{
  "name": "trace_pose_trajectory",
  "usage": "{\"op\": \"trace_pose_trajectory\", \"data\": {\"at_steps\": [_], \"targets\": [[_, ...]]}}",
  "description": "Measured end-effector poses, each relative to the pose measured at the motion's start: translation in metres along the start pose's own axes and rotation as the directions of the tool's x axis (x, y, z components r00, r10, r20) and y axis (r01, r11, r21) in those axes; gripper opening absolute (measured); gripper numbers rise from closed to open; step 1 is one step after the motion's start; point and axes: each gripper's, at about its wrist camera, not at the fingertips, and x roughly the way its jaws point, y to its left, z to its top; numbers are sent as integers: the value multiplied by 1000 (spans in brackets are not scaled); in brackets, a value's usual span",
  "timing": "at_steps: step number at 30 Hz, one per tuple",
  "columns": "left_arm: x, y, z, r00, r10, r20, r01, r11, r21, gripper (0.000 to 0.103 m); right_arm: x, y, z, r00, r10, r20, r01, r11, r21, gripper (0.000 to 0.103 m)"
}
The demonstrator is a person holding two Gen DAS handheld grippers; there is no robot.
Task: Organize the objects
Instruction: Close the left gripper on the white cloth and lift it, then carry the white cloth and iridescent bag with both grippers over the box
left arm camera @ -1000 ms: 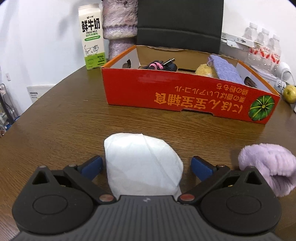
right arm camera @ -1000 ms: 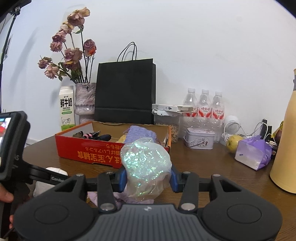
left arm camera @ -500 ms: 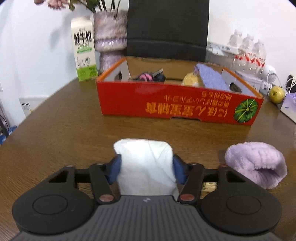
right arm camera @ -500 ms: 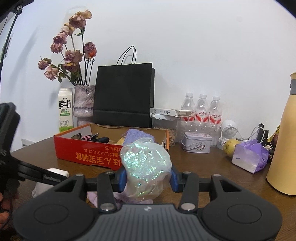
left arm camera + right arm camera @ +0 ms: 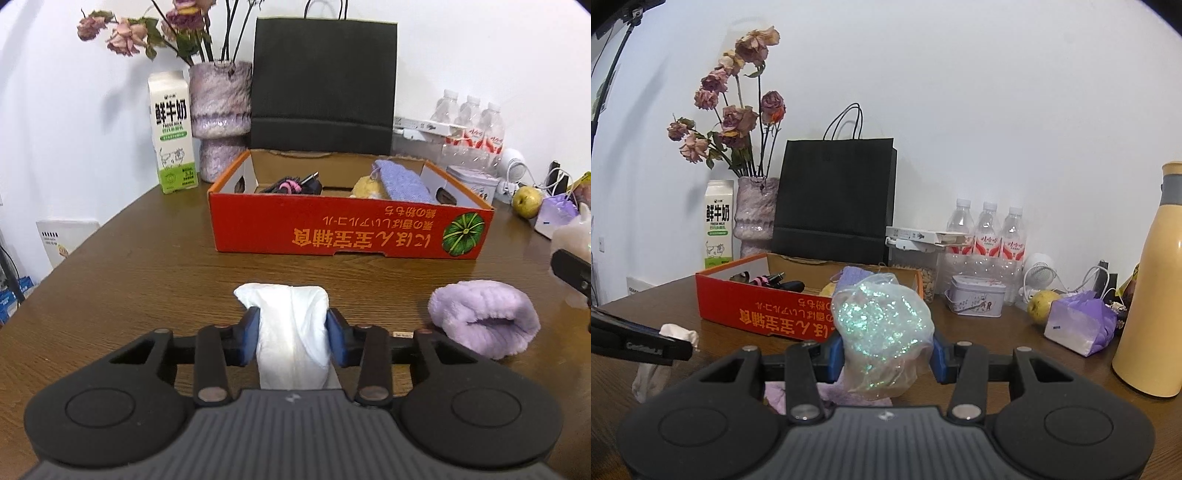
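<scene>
My left gripper (image 5: 291, 334) is shut on a white folded tissue pack (image 5: 290, 325), held just above the brown table. A purple fluffy cloth (image 5: 484, 317) lies to its right. The red cardboard box (image 5: 351, 232) stands ahead, holding a black-and-pink item (image 5: 291, 184), a yellow sponge (image 5: 365, 186) and a purple cloth (image 5: 402, 181). My right gripper (image 5: 884, 349) is shut on an iridescent glitter bag (image 5: 882, 328), raised above the table in front of the box (image 5: 768, 314). The left gripper's arm and the white pack (image 5: 676, 332) show at the left of the right wrist view.
Behind the box stand a milk carton (image 5: 171, 129), a vase with dried roses (image 5: 218, 118) and a black paper bag (image 5: 321, 85). To the right are water bottles (image 5: 986, 236), a tin (image 5: 975, 299), a pear (image 5: 1043, 301), a purple pouch (image 5: 1078, 321) and a yellow bottle (image 5: 1156, 295).
My left gripper has closed on the white pack and lifted and drawn back with it. My right gripper keeps holding the glitter bag and has risen slightly.
</scene>
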Motion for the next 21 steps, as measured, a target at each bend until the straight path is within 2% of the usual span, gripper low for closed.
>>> {"op": "trace_pose_trajectory", "data": {"at_steps": [8,21], "targets": [[-28,0,-3,997,-12,74,11,1000,14,39,-9,11,2,1000,11,19,-11,1000,-12,44],[-48,1,10,991,-46,128,43,999,30,39,-9,34,18,998,58,39,-56,998,-34,44]]}}
